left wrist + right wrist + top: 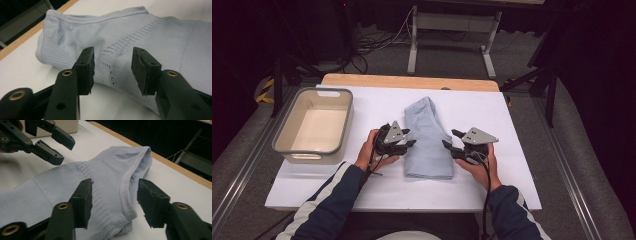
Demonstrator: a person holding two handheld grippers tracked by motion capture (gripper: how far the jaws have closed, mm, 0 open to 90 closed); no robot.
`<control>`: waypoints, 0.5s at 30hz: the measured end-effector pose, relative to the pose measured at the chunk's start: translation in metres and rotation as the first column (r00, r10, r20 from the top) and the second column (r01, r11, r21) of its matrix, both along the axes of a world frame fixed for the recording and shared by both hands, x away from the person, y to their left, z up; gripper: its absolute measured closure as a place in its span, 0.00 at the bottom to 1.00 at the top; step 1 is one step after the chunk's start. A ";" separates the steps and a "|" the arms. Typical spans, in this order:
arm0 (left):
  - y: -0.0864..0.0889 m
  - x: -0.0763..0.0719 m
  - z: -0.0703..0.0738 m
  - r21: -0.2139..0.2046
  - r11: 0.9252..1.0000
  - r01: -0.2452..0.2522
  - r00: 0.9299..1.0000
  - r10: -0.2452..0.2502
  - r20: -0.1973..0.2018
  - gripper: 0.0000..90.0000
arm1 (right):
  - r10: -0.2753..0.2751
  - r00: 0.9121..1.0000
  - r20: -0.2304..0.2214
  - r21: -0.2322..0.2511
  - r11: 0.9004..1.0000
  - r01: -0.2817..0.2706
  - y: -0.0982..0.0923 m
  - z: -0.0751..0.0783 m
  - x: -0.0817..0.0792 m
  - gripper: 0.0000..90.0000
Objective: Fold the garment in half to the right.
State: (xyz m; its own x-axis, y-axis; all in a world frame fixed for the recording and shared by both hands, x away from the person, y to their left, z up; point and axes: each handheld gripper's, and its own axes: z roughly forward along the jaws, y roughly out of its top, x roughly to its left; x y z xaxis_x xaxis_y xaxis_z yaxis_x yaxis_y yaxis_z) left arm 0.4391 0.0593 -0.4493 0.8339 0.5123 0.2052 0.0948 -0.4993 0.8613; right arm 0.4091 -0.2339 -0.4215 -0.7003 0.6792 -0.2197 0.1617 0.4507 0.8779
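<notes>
Folded pale-blue knit garment (428,140) lies mid-surface (517,190) between left claw (404,141) and right claw (451,141), both released and empty; judged light, soft and limp, best gripped at its ribbed edges.

no readable text, label, brand, number or sign is showing anywhere on the things in these views.

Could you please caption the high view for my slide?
Two open grippers flank a folded blue garment beside a bin.
</notes>
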 end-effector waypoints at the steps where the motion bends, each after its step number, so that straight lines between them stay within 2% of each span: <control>1: 0.000 -0.001 0.000 -0.009 1.000 0.005 1.000 -0.005 0.002 0.56 | 0.005 1.000 0.003 0.000 1.000 -0.005 0.000 0.000 0.000 0.48; 10: 0.008 -0.009 0.003 -0.014 1.000 -0.003 0.999 0.003 0.043 0.35 | 0.001 0.999 0.041 -0.005 1.000 0.000 -0.001 0.002 -0.008 0.30; 15: 0.014 -0.015 0.005 -0.023 1.000 -0.006 0.999 0.007 0.042 0.24 | -0.004 0.998 0.060 -0.002 1.000 0.005 -0.002 0.004 -0.012 0.26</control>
State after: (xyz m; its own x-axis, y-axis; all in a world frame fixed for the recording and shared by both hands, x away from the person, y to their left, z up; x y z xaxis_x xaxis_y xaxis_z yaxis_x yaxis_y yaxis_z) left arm 0.4245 0.0733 -0.4442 0.8214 0.5227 0.2283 0.0610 -0.4785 0.8760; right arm 0.3975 -0.2354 -0.4177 -0.6828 0.6817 -0.2629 0.1106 0.4521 0.8851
